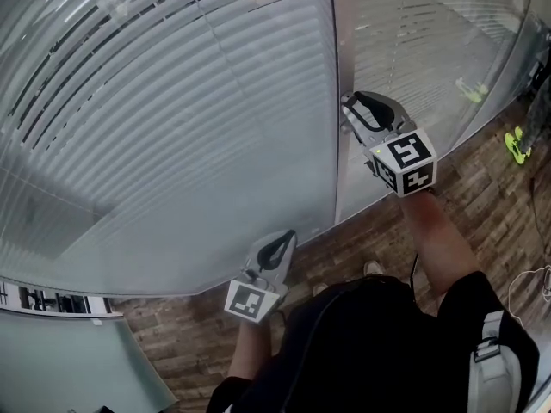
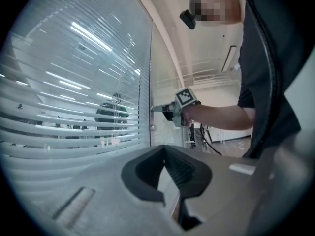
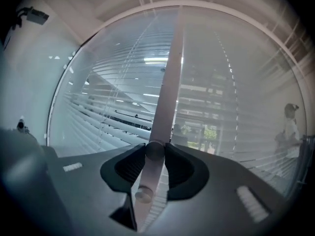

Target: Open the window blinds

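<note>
Knob: a small round knob (image 3: 155, 150) sits on the vertical frame post (image 3: 170, 82) between the two glass panes, with the slatted blinds (image 1: 172, 101) behind the glass on both sides.
Right gripper: the right gripper (image 1: 355, 108) is up at that post, pointing level and straight at it. Its jaws are clamped on the knob from both sides, and the knob sits right at the jaw tips.
Left gripper: the left gripper (image 1: 284, 241) hangs lower and to the left, down by the bottom of the left pane and well apart from the knob. Its jaw tips are pressed together with nothing between them.
Blinds: the slats run level. Gaps between them let the room behind show through in stripes, more in some patches than others.
Hard to make out: in the head view the right jaws cover the knob completely, so only the right gripper view shows the grip. There's a second little round bit (image 3: 144, 194) lower on the post, too close and blurry to tell what it is. Whether the left tips touch the glass can't be told. A figure (image 3: 290, 127) behind the blinds is just a hazy shape.
Cut off: of the person only a dark top (image 1: 379, 351) and the forearms show, over a wood-pattern floor (image 1: 482, 205).
</note>
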`<state>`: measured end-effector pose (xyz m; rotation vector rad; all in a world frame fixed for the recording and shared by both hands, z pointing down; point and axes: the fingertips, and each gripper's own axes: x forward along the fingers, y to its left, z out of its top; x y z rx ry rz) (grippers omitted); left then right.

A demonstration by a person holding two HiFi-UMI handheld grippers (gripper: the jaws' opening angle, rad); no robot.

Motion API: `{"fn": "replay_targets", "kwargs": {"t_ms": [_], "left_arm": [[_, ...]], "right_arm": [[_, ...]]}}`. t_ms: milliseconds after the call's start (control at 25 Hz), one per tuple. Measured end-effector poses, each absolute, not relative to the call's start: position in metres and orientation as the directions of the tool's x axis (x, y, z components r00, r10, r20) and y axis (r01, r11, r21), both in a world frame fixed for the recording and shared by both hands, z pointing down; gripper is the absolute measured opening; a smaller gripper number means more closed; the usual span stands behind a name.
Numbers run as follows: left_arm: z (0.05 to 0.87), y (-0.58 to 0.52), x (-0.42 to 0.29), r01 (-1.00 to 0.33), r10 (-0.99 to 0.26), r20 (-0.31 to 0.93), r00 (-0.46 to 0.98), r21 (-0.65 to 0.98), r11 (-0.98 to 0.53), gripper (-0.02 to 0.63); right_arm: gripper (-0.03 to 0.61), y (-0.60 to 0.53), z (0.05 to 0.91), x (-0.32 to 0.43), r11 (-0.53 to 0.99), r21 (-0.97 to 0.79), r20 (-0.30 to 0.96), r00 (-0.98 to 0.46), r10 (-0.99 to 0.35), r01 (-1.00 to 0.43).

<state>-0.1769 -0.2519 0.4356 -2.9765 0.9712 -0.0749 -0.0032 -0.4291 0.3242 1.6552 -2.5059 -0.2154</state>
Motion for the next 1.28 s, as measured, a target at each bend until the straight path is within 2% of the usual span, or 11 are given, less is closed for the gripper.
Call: {"fn": "replay_targets", "kwargs": {"t_ms": [240,920,1080,1280], "left_arm": [[0.440,-0.251,-0.175,-0.586,-0.586,0.046,0.809,-0.010,-0.810,0.003],[0.439,-0.253,-0.161,-0.557,-0.556,0.034,0.830,0.000,-0.831,0.004],[0.439,-0.253,-0.160,-0.556,-0.555,0.039,0.831,0.000,-0.831,0.004],[0.432,-0.260,-0.156,-0.555,-0.555,0.031,0.831,-0.006,-0.832,0.003]], "right_arm": [[0.129,-0.431,0.323,-0.002,0.397,0.013,0.010,-0.397,-0.918,-0.918],[0.129,-0.432,0.320,0.003,0.382,-0.316,-0.053,-0.385,-0.921,-0.869],[0.129,-0.431,0.320,0.003,0.380,-0.362,-0.058,-0.387,-0.920,-0.851],[0.133,-0.434,0.316,0.000,0.410,-0.322,-0.064,-0.412,-0.909,-0.853]]}}
